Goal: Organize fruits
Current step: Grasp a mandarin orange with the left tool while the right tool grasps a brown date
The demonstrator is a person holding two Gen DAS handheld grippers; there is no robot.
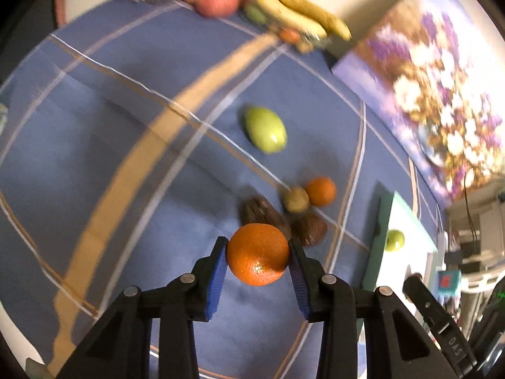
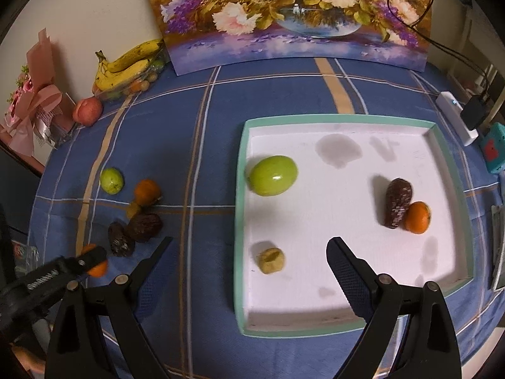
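My left gripper is shut on an orange and holds it over the blue checked cloth; it also shows in the right wrist view. Near it on the cloth lie a green fruit, a small orange, a tan round fruit and two dark dates. My right gripper is open and empty over the left edge of the white tray. The tray holds a green fruit, a tan fruit, a date and an orange.
A flower painting leans on the wall behind the tray. Bananas, a red apple and a pink bouquet stand at the back left. A white power strip and a teal box lie at the right edge.
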